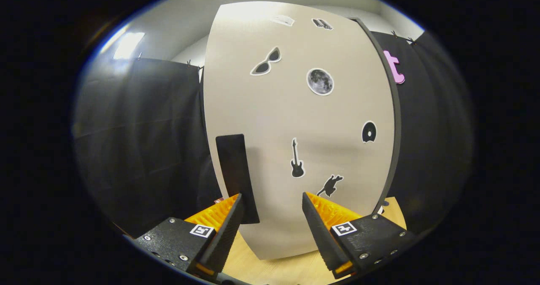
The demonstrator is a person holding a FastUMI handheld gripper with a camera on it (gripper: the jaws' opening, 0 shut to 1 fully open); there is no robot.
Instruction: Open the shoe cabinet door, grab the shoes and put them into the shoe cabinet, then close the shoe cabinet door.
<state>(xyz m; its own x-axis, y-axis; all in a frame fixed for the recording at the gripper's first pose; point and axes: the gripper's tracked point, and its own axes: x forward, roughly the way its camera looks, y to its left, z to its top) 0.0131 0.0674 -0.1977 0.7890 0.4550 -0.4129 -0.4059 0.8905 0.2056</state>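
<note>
While my claw (272, 217) hangs with its fingers apart and gripping nothing, the shoe cabinet door (295, 120) stands upright on the bench (270, 268) just ahead, looking shut from here. Its dark handle (236, 177) sits near the door's left edge, just beyond my left finger (223, 234). To open it cleanly, I judge I should slide left until the handle lies between both fingers, close firmly, then pull along the hinge's arc rather than straight back.
</note>
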